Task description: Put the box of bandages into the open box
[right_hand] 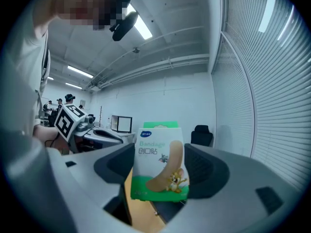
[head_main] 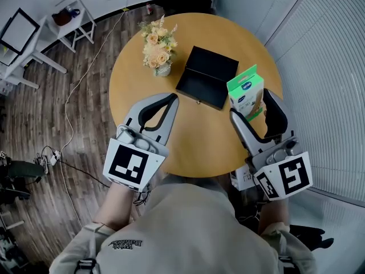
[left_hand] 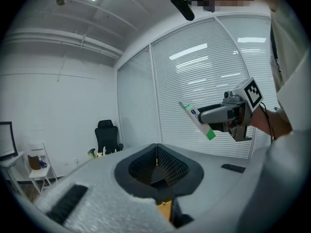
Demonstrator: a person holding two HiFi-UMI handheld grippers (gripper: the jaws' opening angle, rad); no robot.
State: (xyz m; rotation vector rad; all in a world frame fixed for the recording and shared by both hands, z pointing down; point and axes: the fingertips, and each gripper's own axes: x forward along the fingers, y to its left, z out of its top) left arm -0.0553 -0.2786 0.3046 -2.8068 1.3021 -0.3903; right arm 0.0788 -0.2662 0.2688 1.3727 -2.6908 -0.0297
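Head view: a round table of smooth orange-tan wood (head_main: 194,147) carries a shallow rectangular black box (head_main: 206,76) with its lid open and a matte dark interior. Left of the black box stands a bouquet of cream and peach flowers (head_main: 158,47) in a small pale pot. The flat white-and-green cardboard box of bandages (head_main: 246,91) is at the black box's right end, raised off the tabletop and outside the box. The grey plastic right gripper (head_main: 251,104) is clamped on it. The left gripper (head_main: 171,100), of the same grey plastic with black pads, hangs off the black box's near left corner.

Left gripper view: the jaws are together, their ribbed black pads meeting at the tips with nothing between them. The carton shows edge-on and tilted in the other gripper, against slatted white blinds.

Right gripper view: both dark pads press the carton's narrow sides. Its glossy front faces the camera, with a tan bandage strip and a cartoon mouse printed over a green band. It stands upright, with orange wood and a dark edge below.
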